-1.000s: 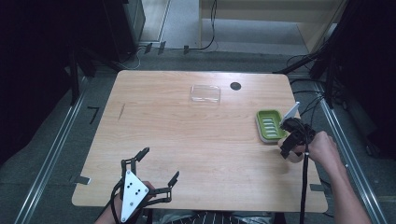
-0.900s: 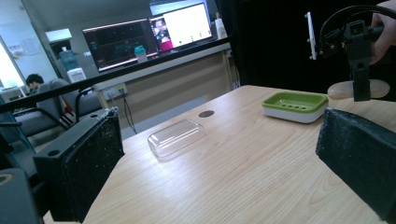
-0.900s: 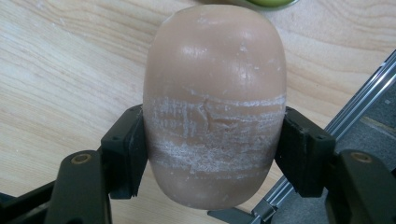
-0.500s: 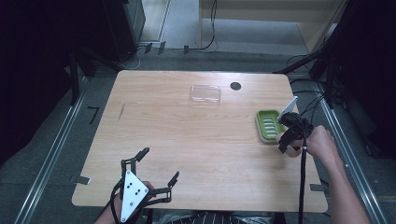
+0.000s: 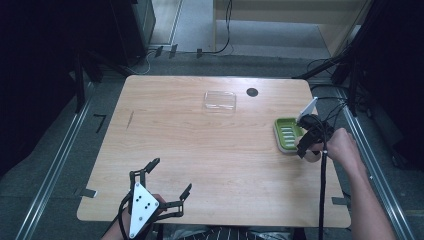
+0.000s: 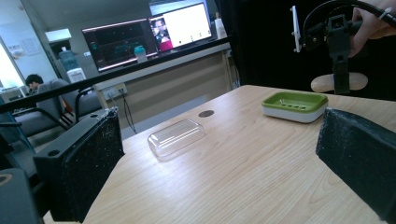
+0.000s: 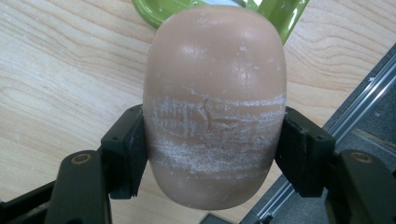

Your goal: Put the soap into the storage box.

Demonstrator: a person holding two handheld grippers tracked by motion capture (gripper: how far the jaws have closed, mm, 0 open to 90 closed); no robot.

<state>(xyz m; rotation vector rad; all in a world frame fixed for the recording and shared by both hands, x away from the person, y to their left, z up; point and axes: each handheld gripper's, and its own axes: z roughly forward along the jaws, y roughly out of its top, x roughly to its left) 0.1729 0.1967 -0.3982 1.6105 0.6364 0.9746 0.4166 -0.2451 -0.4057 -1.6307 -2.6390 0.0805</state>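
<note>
From the left gripper view, two black jaws stand wide apart over the wooden table. Between them lie a clear plastic lid and a green soap dish. Beyond the dish, the right gripper holds a tan soap bar.

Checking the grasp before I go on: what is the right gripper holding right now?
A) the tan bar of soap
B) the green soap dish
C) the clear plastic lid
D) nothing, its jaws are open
A: in the right gripper view the right gripper has both black jaws pressed against the sides of the tan bar of soap, with the green soap dish lying apart beside it and the clear plastic lid far off up the table.
</note>
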